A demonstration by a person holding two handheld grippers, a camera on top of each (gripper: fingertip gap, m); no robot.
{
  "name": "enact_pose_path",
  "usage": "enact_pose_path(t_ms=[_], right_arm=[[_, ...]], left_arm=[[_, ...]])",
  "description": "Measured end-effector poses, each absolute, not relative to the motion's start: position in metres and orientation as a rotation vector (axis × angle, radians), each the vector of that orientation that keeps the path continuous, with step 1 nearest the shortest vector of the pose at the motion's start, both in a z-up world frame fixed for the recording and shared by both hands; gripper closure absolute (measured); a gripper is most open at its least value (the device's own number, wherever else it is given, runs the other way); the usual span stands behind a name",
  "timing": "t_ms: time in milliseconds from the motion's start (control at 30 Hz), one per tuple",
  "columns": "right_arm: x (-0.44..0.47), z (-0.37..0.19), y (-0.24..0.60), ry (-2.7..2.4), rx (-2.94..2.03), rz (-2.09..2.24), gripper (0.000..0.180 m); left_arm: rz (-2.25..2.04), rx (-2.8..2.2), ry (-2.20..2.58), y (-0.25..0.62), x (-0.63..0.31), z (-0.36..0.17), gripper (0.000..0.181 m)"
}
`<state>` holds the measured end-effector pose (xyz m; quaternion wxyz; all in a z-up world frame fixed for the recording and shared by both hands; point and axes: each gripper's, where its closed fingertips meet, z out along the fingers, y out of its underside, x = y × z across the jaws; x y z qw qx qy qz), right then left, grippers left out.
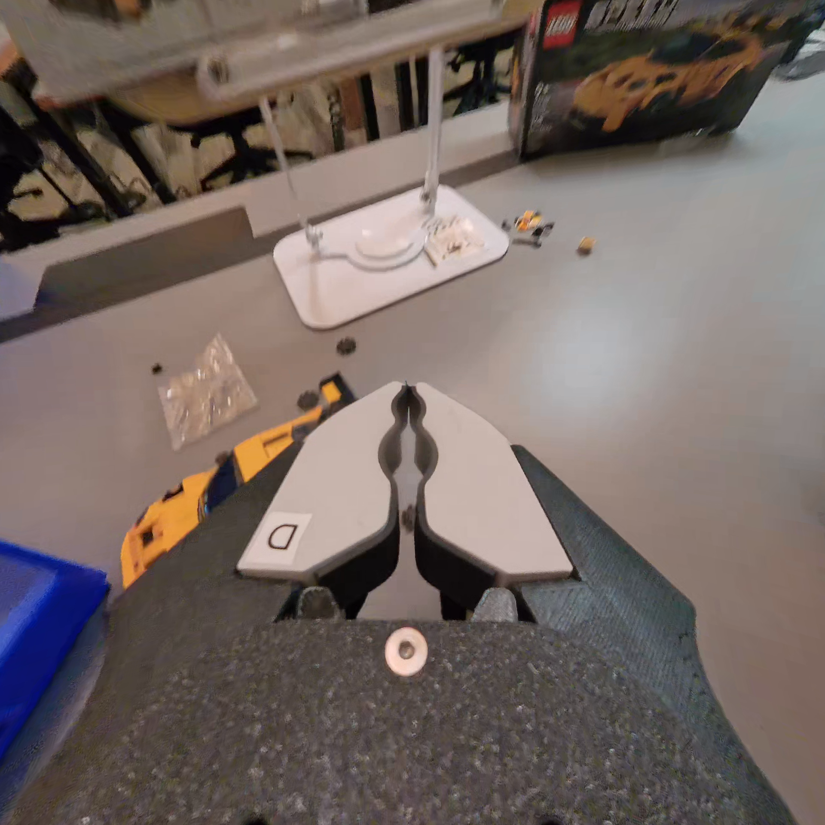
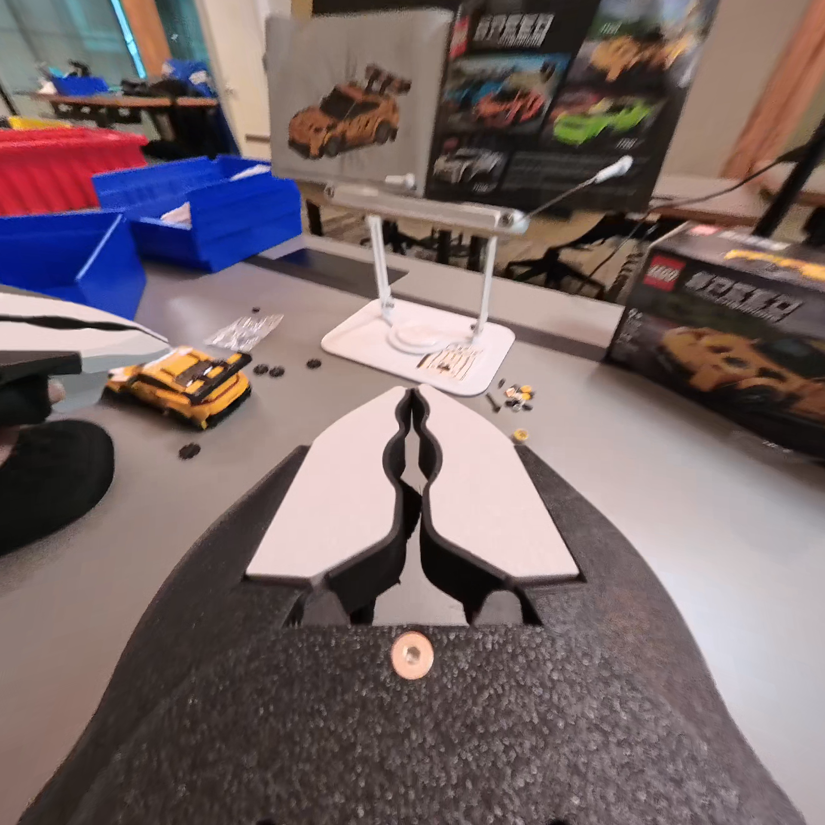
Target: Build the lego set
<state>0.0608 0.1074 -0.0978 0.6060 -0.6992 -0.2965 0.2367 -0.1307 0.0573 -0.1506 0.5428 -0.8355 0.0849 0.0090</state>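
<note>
A yellow and black lego car stands on the grey table, left of centre. In the left wrist view the car lies partly hidden under my left gripper, which is shut with nothing seen in it. My right gripper is shut and empty, above bare table right of the car. My left gripper also shows in the right wrist view, just left of the car. Several black wheel pieces lie around the car. A small pile of loose pieces and a yellow round piece lie to the right.
A white stand holds the instruction booklet; a sticker sheet lies on its base. A lego box stands at the right, another behind. Blue bins and a red bin are at the left. A clear plastic bag lies near the car. Across from one pair of fingers to the other is roughly 20 cm. My left gripper's tips are some 15 cm from the car.
</note>
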Motion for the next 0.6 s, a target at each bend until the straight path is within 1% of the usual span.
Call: enact_pose_path(t_ms=[167,267,333,500,600], right_arm=[[0.063,-0.059,0.119,-0.6,-1.513,0.414,0.18],[0.065,-0.054,0.121,-0.575,-1.488,0.366,0.18],[0.069,-0.064,0.118,-0.573,-1.508,0.348,0.18],[0.093,-0.106,0.11,-0.497,-1.603,0.288,0.18],[0.116,-0.116,0.107,-0.432,-1.622,0.235,0.18]], left_arm=[[0.009,-1.808,0.234,0.079,-0.107,-0.093,0.181],[-0.003,-1.732,0.213,0.081,-0.102,-0.077,0.181],[-0.006,-1.719,0.212,0.075,-0.101,-0.082,0.181],[-0.063,-1.75,0.198,0.051,-0.098,-0.118,0.181],[-0.075,-1.767,0.222,0.044,-0.094,-0.132,0.181]])
